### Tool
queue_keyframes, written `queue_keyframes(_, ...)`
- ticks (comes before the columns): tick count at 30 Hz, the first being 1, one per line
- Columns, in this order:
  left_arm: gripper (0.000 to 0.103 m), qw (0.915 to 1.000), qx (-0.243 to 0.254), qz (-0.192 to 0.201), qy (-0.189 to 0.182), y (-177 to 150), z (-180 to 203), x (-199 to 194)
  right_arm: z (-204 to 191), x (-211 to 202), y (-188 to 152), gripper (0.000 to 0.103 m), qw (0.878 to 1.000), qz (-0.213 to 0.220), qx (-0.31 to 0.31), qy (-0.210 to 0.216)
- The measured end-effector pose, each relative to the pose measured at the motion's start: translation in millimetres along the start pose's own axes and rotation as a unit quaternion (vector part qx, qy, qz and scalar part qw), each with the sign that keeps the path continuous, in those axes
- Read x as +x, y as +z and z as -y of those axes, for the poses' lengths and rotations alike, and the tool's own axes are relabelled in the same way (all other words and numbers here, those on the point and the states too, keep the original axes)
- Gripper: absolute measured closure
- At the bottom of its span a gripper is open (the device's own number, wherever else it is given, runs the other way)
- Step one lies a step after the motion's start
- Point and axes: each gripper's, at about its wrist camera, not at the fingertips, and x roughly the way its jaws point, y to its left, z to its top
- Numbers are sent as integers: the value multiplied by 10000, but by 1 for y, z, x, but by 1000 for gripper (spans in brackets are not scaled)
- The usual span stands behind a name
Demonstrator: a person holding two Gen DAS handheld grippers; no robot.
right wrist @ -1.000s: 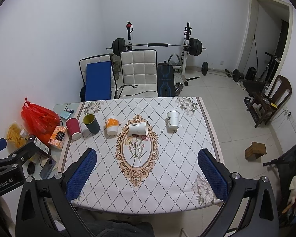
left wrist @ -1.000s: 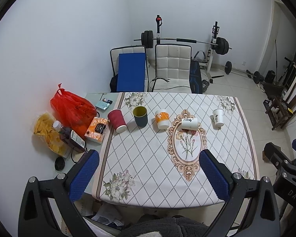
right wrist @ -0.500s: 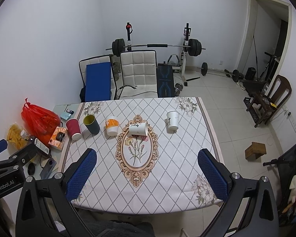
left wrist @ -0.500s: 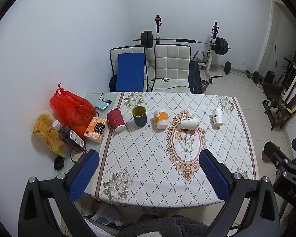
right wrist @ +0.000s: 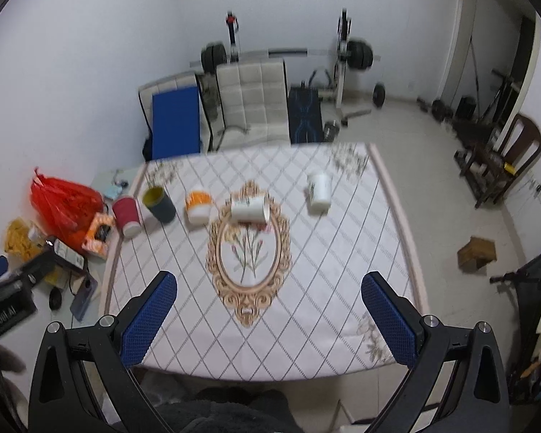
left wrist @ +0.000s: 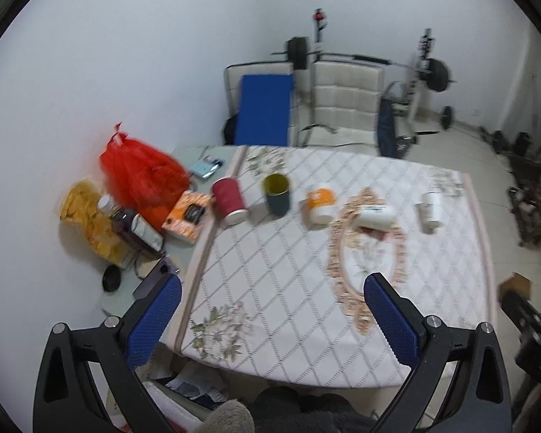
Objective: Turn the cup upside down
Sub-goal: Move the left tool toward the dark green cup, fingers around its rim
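Note:
Several cups stand in a row across the far half of the table [left wrist: 277,288]. A red cup [left wrist: 229,200] [right wrist: 127,215] is mouth down, a dark green cup [left wrist: 277,195] [right wrist: 158,204] is upright, an orange-and-white cup [left wrist: 320,204] [right wrist: 198,206] is mouth down. A white cup [left wrist: 375,217] [right wrist: 249,209] lies on its side, and another white cup [left wrist: 430,209] [right wrist: 319,192] is mouth down. My left gripper [left wrist: 272,317] and right gripper [right wrist: 268,314] are open and empty, high over the table's near edge.
Left of the cloth lie a red plastic bag [left wrist: 142,176], a snack bag [left wrist: 86,220], a bottle [left wrist: 133,225], an orange box [left wrist: 187,216] and a phone [right wrist: 84,297]. Chairs [right wrist: 250,104] and a barbell rack [right wrist: 288,52] stand behind the table. A wooden block [right wrist: 476,252] lies on the floor.
Both grippers have moved forward and down toward the table, so the cups appear larger and blurred. Both stay open. The cups have not moved.

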Motion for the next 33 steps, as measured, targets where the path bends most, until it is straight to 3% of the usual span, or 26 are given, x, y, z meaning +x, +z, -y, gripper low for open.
queue_keyframes(4,0,9985,-144,-241,469,-7,-14,59,3,71,-12,0,9981,-606,-71,37)
queue_keyframes(11,0,9960,-141,-498,734,-1,-23,141,-10,188,-39,0,9890,-1462,-233,16)
queue_keyframes(17,0,9962,73,-606,628,21,-20,210,-45,254,-33,0,9848,-1702,-344,-37)
queue_keyframes(28,0,9952,329,-885,259,63,-19,321,-97,355,9,0,9771,-2064,-417,-296)
queue_keyframes(33,1,9973,312,-658,27,70,-16,354,-104,386,22,0,9753,-2143,-357,-397)
